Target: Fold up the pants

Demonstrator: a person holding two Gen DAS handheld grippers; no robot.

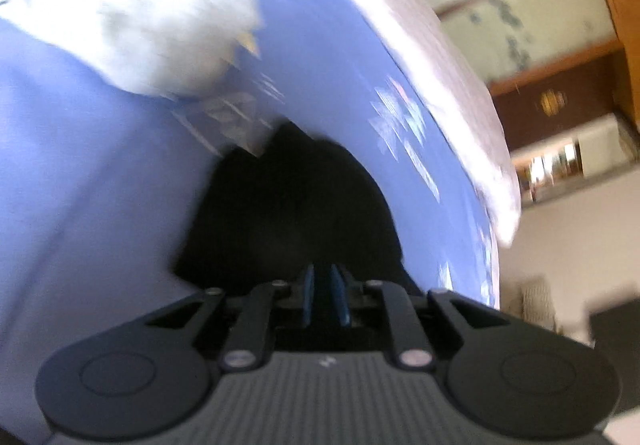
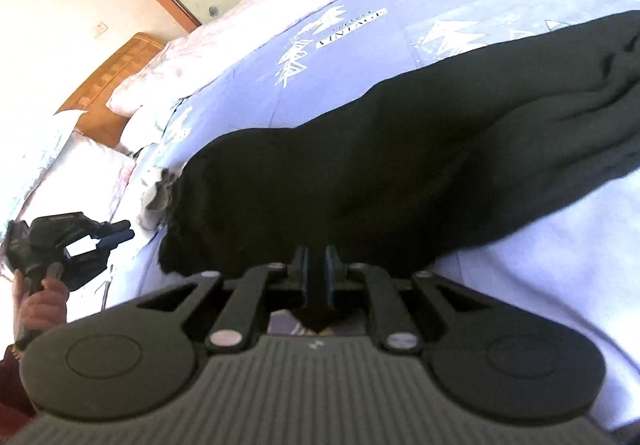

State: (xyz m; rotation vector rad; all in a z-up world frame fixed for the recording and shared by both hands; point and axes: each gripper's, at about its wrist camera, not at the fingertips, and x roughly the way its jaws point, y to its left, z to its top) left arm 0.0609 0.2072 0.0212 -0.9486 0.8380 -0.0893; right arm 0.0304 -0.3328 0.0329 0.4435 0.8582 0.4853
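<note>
Black pants point(image 2: 400, 173) lie stretched across a bed point(image 2: 360, 57) covered in a blue printed sheet, one end running toward the far right edge of the bed and the nearer end bunched just in front of the right claw point(image 2: 316, 277). That claw's blue-padded fingers stand close together with dark cloth filling the narrow gap between them, so it appears to be pinching an edge of the pants. In the left wrist view, which is badly blurred, the left claw point(image 1: 325, 297) also has its pads nearly together right at a fold of the black cloth, but whether any fabric is caught between them cannot be told; in the right wrist view the same claw is seen near the bed's left edge, held in a bare hand point(image 2: 40, 305), and there it looks apart from the pants with its fingers slightly parted. A crumpled grey cloth point(image 2: 156, 197) lies touching the near end of the pants. The risk from here is an uneven fold: if only one claw truly holds the cloth, lifting would drag the pants askew, let the loose side slip, or sweep the grey cloth along with them.
</note>
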